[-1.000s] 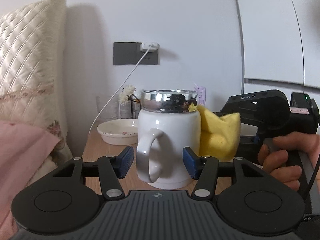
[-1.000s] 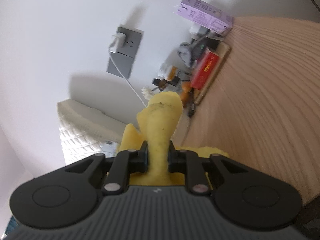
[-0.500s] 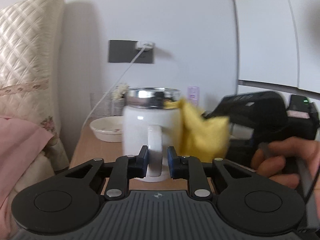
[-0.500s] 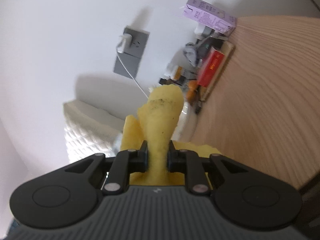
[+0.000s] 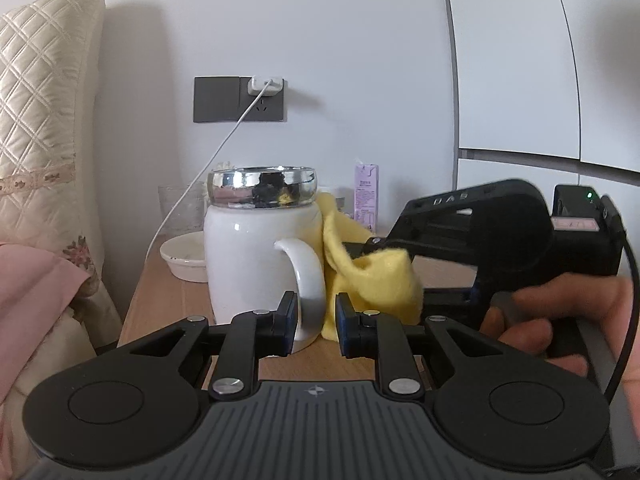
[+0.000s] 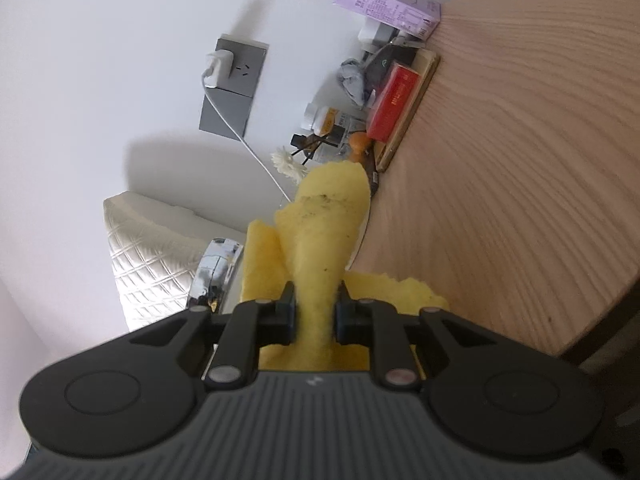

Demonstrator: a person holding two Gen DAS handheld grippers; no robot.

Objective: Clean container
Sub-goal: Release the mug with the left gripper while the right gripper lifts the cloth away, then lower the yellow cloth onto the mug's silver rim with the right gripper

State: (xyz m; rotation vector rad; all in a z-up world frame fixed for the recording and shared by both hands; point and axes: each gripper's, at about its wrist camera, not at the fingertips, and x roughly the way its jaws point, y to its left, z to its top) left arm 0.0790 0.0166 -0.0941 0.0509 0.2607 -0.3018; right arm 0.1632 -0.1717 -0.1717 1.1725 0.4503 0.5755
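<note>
A white mug (image 5: 248,256) with a shiny silver rim stands on the wooden bedside table (image 5: 168,296). My left gripper (image 5: 316,322) is shut on the mug's handle (image 5: 308,276). My right gripper (image 6: 316,316) is shut on a yellow cloth (image 6: 324,232), seen tilted in the right wrist view. In the left wrist view the right gripper's black body (image 5: 500,236) holds the cloth (image 5: 368,276) against the mug's right side. The mug's silver rim (image 6: 216,264) shows at the left of the cloth.
A white bowl (image 5: 184,256), a glass (image 5: 180,208) and a purple carton (image 5: 365,192) stand behind the mug. A charger cable (image 5: 216,156) hangs from the wall socket. A quilted headboard (image 5: 40,120) is at the left. A red box (image 6: 394,100) and small bottles sit on a tray.
My left gripper closed on the mug's handle, and the mug now sits further left with its handle turned to the right. The cloth moved down along the mug's right side.
</note>
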